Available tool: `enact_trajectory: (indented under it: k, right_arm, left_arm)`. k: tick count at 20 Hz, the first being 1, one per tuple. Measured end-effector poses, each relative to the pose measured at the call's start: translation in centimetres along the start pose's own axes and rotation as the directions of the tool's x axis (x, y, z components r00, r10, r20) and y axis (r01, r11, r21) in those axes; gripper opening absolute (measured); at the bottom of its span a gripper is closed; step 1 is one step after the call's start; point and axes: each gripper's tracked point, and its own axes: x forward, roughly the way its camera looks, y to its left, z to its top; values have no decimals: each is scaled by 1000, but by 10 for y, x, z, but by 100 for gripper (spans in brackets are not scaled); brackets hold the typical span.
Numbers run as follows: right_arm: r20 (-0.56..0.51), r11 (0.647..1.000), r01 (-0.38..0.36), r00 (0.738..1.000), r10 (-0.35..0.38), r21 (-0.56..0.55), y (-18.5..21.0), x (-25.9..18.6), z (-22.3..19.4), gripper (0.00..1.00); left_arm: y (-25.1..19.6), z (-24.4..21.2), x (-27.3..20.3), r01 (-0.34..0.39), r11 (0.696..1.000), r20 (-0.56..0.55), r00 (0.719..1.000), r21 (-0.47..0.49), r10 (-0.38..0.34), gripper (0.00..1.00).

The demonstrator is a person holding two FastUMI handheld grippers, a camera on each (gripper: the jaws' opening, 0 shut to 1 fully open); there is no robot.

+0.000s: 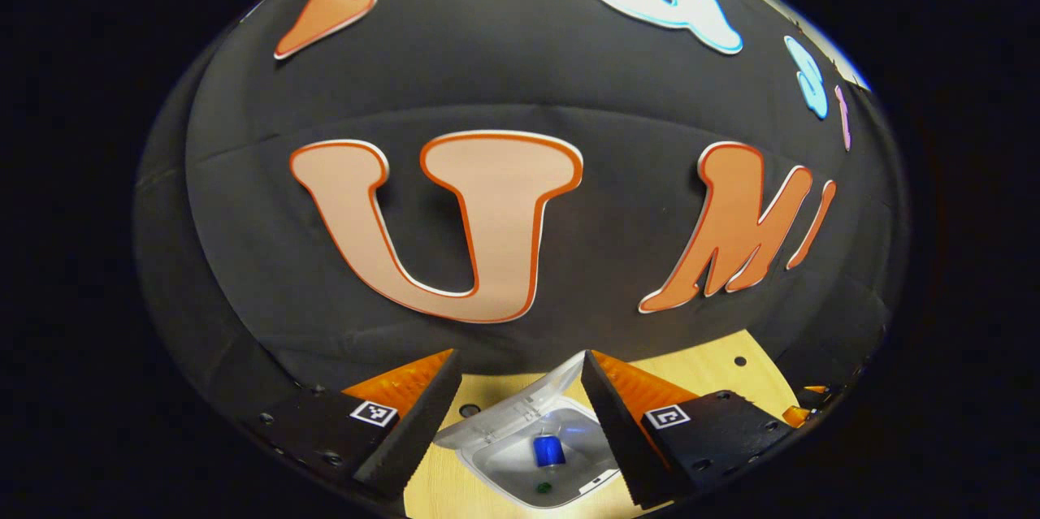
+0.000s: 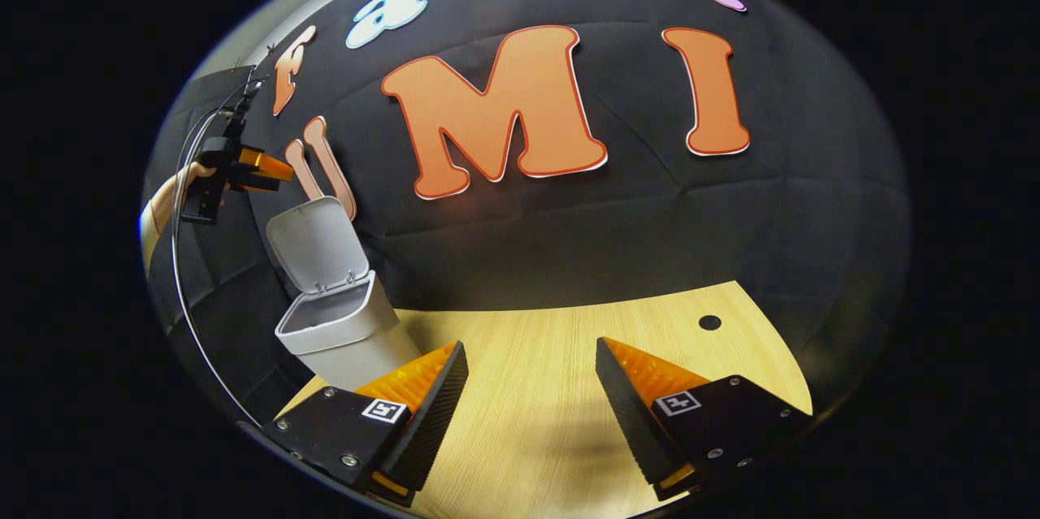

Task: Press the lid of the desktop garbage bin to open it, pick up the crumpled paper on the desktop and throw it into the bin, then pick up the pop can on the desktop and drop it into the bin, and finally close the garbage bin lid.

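Garbage bin [image 2: 345, 332] standing near the counter's [image 2: 552, 356] left edge in the right gripper view, its lid [image 2: 317, 243] raised upright. Seen from above in the left gripper view, the pop can [image 1: 549, 451] lies inside the bin. Left gripper [image 1: 520, 421] hovers over the opening, fingers wide and holding nothing. Right gripper [image 2: 532, 405] hangs above bare counter, fingers wide and holding nothing.

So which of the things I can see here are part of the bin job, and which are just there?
Part of the job:
- garbage bin, lid raised
- pop can, inside the bin
- left gripper, open above the bin
- right gripper, open over the desktop

Just there:
- hole in the desktop
- cable
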Motion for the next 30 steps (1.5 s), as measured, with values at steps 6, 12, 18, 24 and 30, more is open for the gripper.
enact_trajectory:
  k: [6,12,18,24,30]
  right_arm:
    - [-2,999,32,999,-32,20,-14,-5,-5,95]
    - [-12,999,26,1000,-26,47,-16,-1,-8,95]
    - [-30,999,-16,999,17,44,-5,8,-12,95]
    - [-46,998,-34,998,36,43,-1,9,-16,95]
    - [-59,998,-47,997,49,41,1,6,-21,95]
  left_arm:
    - [20,-21,41,-49,998,-105,993,-31,46,94]
    - [-3,-55,31,24,997,-134,990,-75,-34,97]
    - [-50,-112,7,118,989,-173,976,-89,-132,98]
    - [-84,-182,8,132,989,-172,975,-72,-142,100]
    - [-85,-259,25,59,998,-218,974,-16,-61,99]
